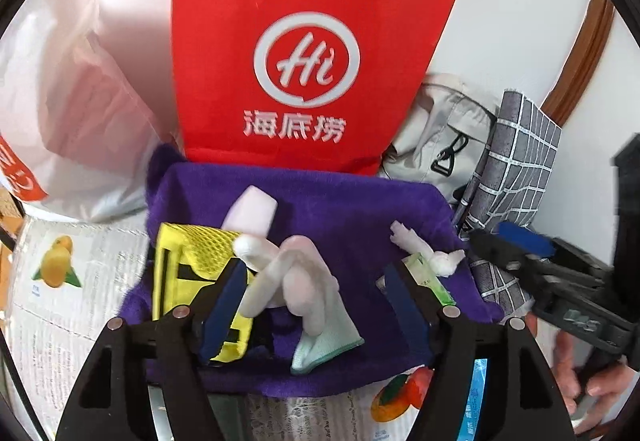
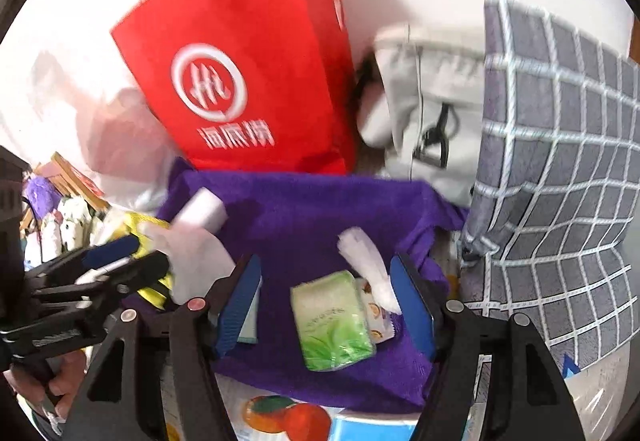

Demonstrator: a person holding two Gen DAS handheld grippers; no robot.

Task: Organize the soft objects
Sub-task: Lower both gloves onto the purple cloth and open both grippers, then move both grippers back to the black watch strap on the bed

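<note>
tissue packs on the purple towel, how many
1 clearly: the green tissue pack lies on the purple towel between the right gripper fingers. More may be hidden beneath it.

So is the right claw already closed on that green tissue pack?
No, the right claw is open, its blue pads standing apart on either side of the green tissue pack, which lies on the purple towel.

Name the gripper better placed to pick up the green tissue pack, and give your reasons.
Right. The right gripper is open, with the green tissue pack lying between its fingers on the purple towel. The left gripper is open around the white plush toy instead.
</note>
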